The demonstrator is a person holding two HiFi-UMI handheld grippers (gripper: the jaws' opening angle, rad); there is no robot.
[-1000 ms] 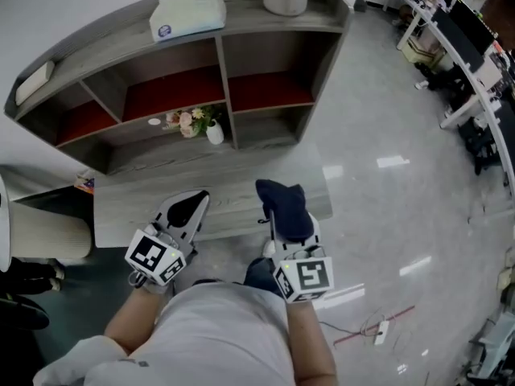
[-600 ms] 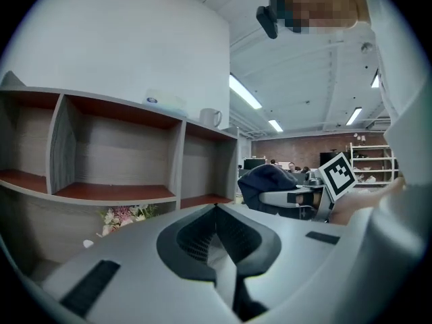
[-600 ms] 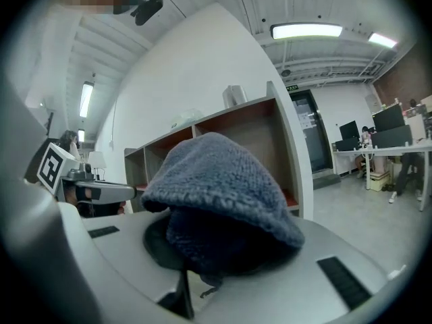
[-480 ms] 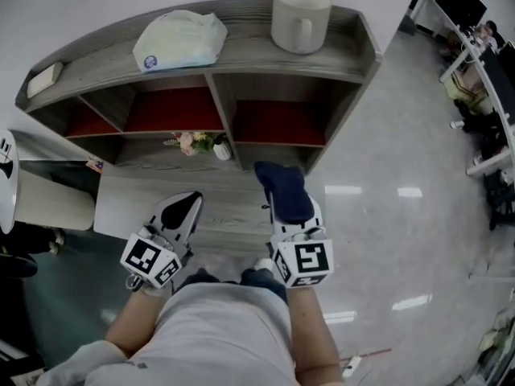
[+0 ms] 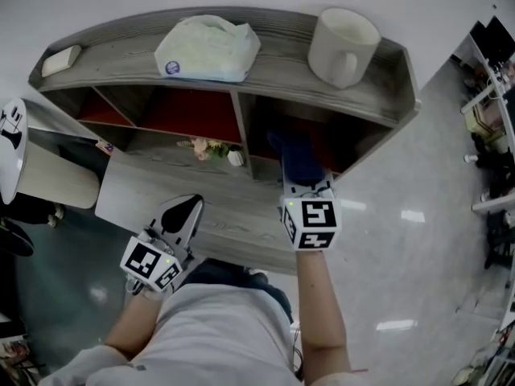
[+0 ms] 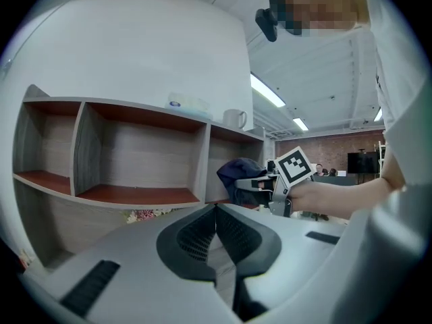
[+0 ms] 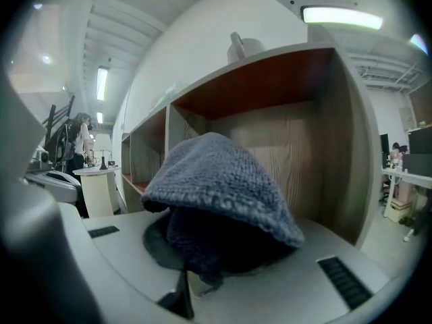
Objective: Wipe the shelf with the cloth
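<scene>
The grey wooden shelf [image 5: 282,63] has red-floored compartments. A dark blue knitted cloth [image 5: 298,155] is pinched in my right gripper [image 5: 302,175], whose jaws are shut on it, at the mouth of the upper right compartment [image 7: 283,140]. In the right gripper view the cloth [image 7: 223,194] drapes over the jaws and hides their tips. My left gripper [image 5: 183,214] hangs lower left over the grey ledge [image 5: 137,191], shut with nothing between its pads [image 6: 202,231]. From the left gripper view the cloth [image 6: 237,176] and the right gripper [image 6: 266,186] show ahead to the right.
On the shelf's top stand a white mug [image 5: 344,37], a pale plastic packet [image 5: 207,47] and a small white box [image 5: 62,59]. A little vase of flowers [image 5: 216,149] sits on the lower level. A white seat [image 5: 48,179] stands at the left, desks at the far right.
My right gripper has carried the cloth forward from over the ledge up to the right compartment's opening. The left gripper shifted a little and stayed shut.
</scene>
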